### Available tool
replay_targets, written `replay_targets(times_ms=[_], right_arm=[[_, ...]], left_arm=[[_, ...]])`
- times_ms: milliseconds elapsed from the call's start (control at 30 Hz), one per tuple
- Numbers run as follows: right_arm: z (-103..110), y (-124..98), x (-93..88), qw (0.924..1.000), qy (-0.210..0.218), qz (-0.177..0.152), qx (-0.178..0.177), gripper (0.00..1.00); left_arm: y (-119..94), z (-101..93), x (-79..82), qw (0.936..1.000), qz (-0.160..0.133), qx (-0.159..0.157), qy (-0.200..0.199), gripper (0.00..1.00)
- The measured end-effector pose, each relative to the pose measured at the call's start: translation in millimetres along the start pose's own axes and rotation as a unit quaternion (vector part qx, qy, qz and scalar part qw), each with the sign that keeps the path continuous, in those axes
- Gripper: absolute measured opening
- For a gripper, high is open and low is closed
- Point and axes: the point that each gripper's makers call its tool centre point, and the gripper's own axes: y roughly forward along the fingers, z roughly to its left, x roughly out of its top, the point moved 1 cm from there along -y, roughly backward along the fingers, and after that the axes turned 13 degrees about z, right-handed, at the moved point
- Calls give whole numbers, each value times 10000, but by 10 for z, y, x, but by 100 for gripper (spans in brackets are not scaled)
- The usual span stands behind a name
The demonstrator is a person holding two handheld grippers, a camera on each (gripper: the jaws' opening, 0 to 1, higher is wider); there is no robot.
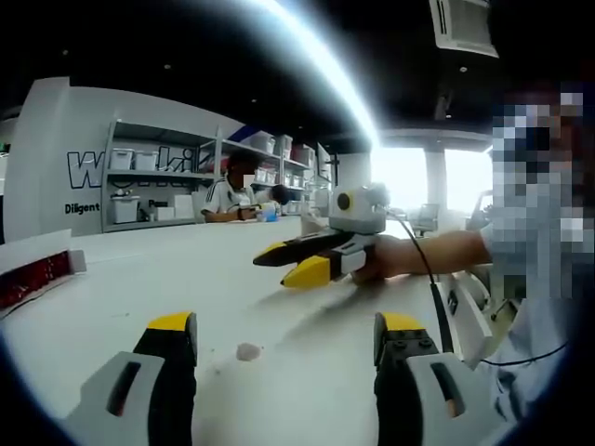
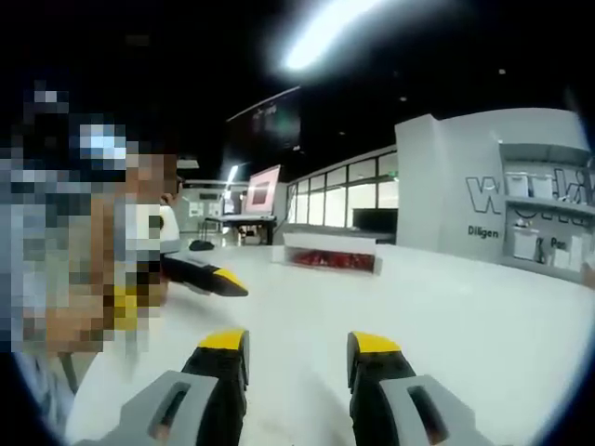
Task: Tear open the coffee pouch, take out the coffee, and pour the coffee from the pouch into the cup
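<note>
In the left gripper view your left gripper (image 1: 286, 336) sits low at 6 o'clock, its two yellow-tipped jaws spread wide with nothing between them, hovering over the white table (image 1: 167, 279). Between the jaws, just left of centre, a small pale scrap (image 1: 248, 351) lies on the tabletop (too small and blurred to tell what it is).

Your right gripper (image 1: 290, 262) comes into that same view at about 2 o'clock from the centre, held in your hand (image 1: 379, 267), its jaws pointing left. They look slightly parted at the tips and hold nothing that I can make out.

In the right gripper view that gripper's own jaws (image 2: 297, 348) rise from 6 o'clock, spread apart and empty above the table (image 2: 446, 307). The tip of your left gripper (image 2: 218, 281) pokes in at 9 o'clock, pointing right.

The only candidate for the coffee things is a long box with red contents (image 2: 331, 257), lying on the table just above the centre of the right gripper view, well apart from both grippers; the same box (image 1: 37, 276) shows at 9 o'clock in the left gripper view. I cannot tell whether it holds pouches.

Beyond the table, at about 11 o'clock in the left gripper view, a seated person (image 1: 231, 197) works in front of shelving (image 1: 153, 181) stacked with white bins.
</note>
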Motion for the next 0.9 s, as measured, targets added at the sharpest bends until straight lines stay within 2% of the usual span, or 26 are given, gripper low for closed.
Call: replay_targets(times_ms=[900], right_arm=[[-5,35,20,10000,11,20,14,43]], left_arm=[[0,7,1,10000,8,-8,4,79]])
